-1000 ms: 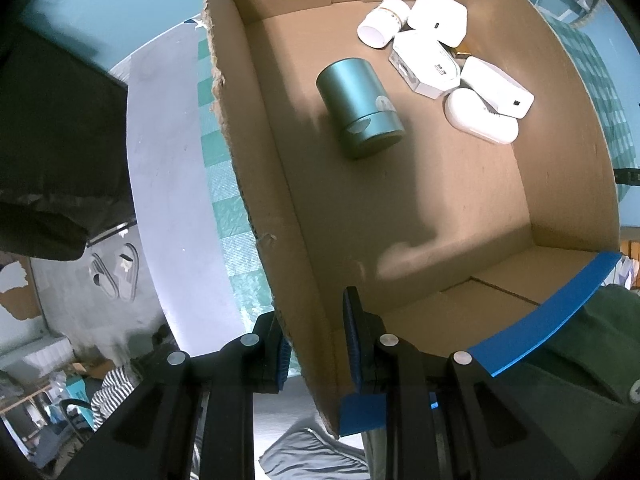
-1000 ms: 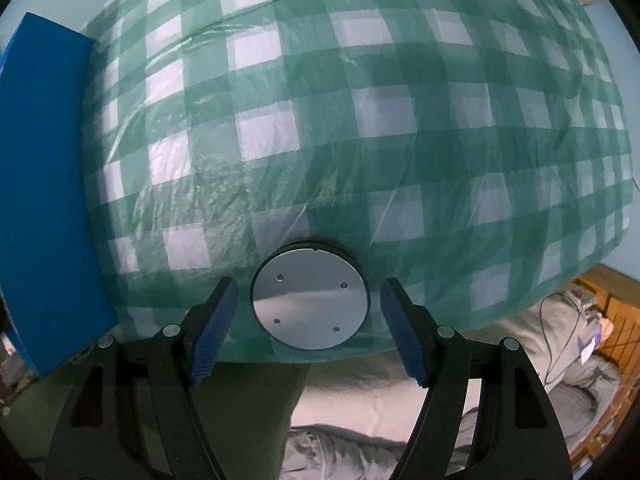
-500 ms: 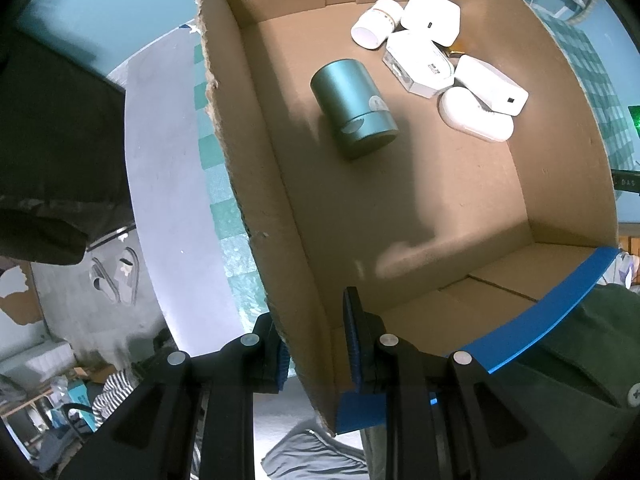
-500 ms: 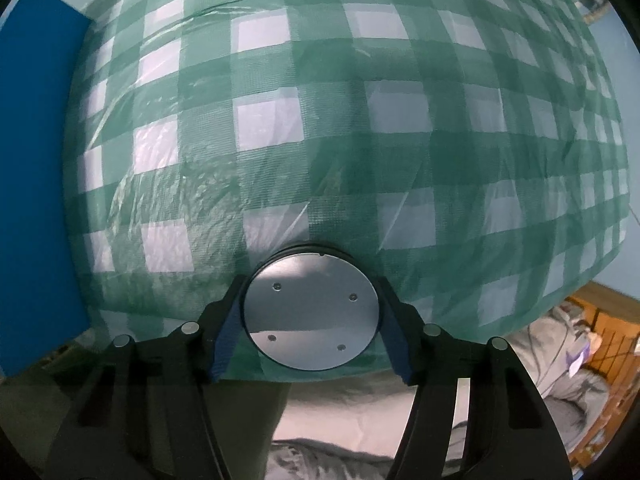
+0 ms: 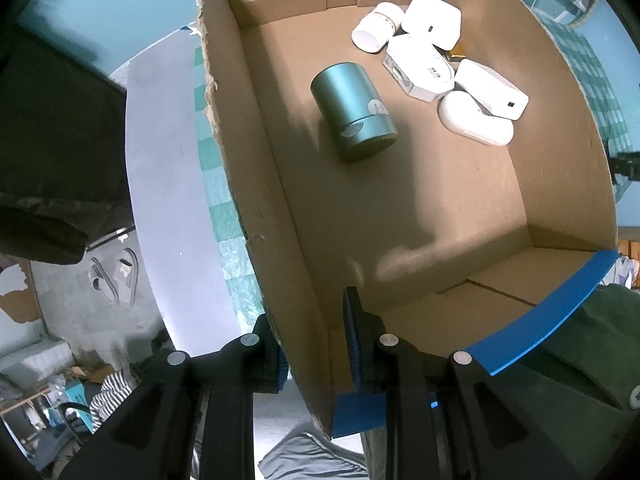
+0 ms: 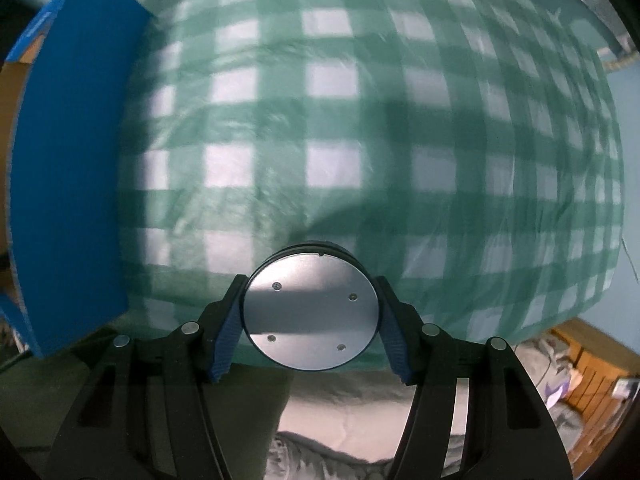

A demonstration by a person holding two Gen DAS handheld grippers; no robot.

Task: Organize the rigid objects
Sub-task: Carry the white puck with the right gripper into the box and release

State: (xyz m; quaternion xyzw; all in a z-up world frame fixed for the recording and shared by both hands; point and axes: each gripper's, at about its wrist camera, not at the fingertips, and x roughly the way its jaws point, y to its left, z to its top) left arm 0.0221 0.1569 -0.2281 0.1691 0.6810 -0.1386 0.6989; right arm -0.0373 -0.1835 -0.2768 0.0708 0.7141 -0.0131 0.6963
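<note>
My left gripper (image 5: 314,344) is shut on the left wall of an open cardboard box (image 5: 256,184), one finger outside and one inside. In the box lie a teal metal canister (image 5: 352,112) on its side and several white items, among them a small white jar (image 5: 376,32) and white cases (image 5: 480,116). My right gripper (image 6: 310,320) is shut on a round silver metal puck (image 6: 310,312) and holds it just above the near edge of the green checked tablecloth (image 6: 360,140).
The box's blue outer side (image 6: 68,160) stands at the left of the right wrist view. A table with a grey surface (image 5: 160,160) lies left of the box. Beyond the table edge are bedding (image 6: 360,420) and a wooden crate (image 6: 592,364).
My right gripper closed on the silver puck and lifted it off the tablecloth; the view has shifted toward the blue box side. The left gripper still holds the box wall, almost still.
</note>
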